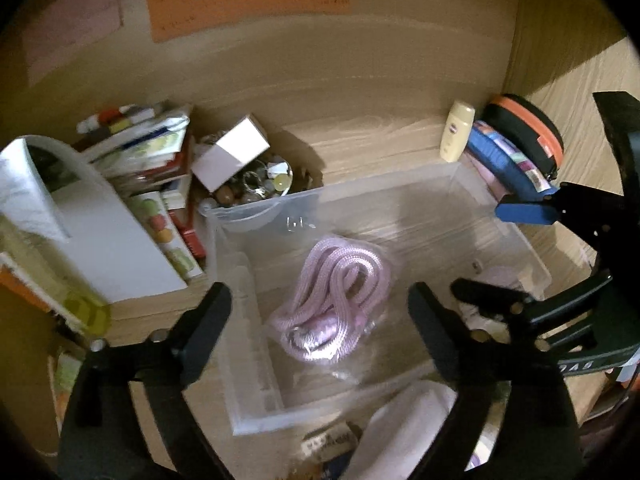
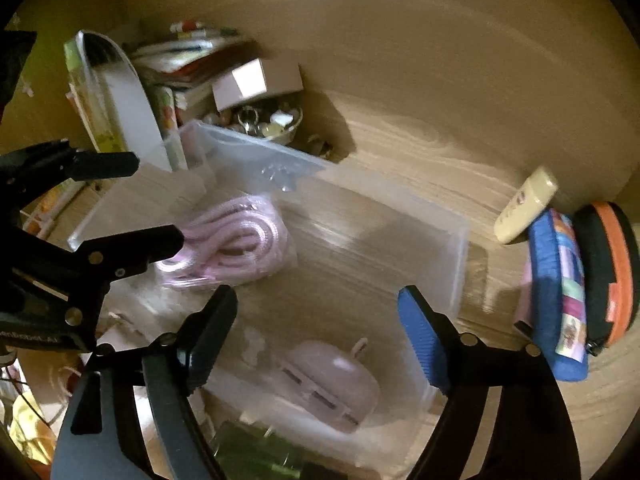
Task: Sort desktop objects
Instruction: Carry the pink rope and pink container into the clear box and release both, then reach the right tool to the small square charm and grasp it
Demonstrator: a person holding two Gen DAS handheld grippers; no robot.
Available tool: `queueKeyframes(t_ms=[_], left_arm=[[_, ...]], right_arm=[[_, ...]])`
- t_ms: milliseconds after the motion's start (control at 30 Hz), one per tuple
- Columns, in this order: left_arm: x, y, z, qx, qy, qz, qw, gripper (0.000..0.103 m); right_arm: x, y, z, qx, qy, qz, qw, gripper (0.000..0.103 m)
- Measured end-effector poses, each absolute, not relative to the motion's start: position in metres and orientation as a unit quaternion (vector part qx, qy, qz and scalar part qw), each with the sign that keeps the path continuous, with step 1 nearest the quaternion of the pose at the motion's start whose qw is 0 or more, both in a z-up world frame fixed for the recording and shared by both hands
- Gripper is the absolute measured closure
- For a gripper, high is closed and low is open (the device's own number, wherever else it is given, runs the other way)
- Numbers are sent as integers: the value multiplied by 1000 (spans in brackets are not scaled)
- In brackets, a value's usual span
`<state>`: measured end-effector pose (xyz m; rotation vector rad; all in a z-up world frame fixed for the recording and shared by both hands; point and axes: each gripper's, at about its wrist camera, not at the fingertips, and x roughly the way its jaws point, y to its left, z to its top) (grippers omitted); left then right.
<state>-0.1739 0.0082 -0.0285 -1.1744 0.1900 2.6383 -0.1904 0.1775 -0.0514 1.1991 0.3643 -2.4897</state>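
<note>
A clear plastic bin (image 1: 472, 184) (image 2: 460, 248) stands on the wooden desk. Inside lies a coiled pink cable in a clear bag (image 1: 336, 300) (image 2: 236, 244) and a pale pink plug adapter (image 2: 332, 384). My left gripper (image 1: 320, 320) is open and empty, hovering above the pink cable. My right gripper (image 2: 320, 332) is open and empty, above the bin near the adapter; it also shows in the left wrist view (image 1: 496, 252) at right. The left gripper shows at the left of the right wrist view (image 2: 156, 204).
Books (image 1: 160, 184) and a white box (image 1: 230, 152) over a bowl of small trinkets (image 1: 260, 188) sit at the back left. A cream bottle (image 1: 456, 132), a blue pouch (image 2: 560, 300) and an orange-black case (image 2: 608, 272) stand at the right. A white object (image 1: 404, 424) lies in front.
</note>
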Motion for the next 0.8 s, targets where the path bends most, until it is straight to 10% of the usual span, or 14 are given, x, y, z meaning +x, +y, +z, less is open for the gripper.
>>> queueKeyframes(t_ms=[800], left_arm=[[-63, -40, 2, -367, -9, 924, 103, 5]], right_arm=[[-78, 230, 0, 304, 106, -935, 152, 1]])
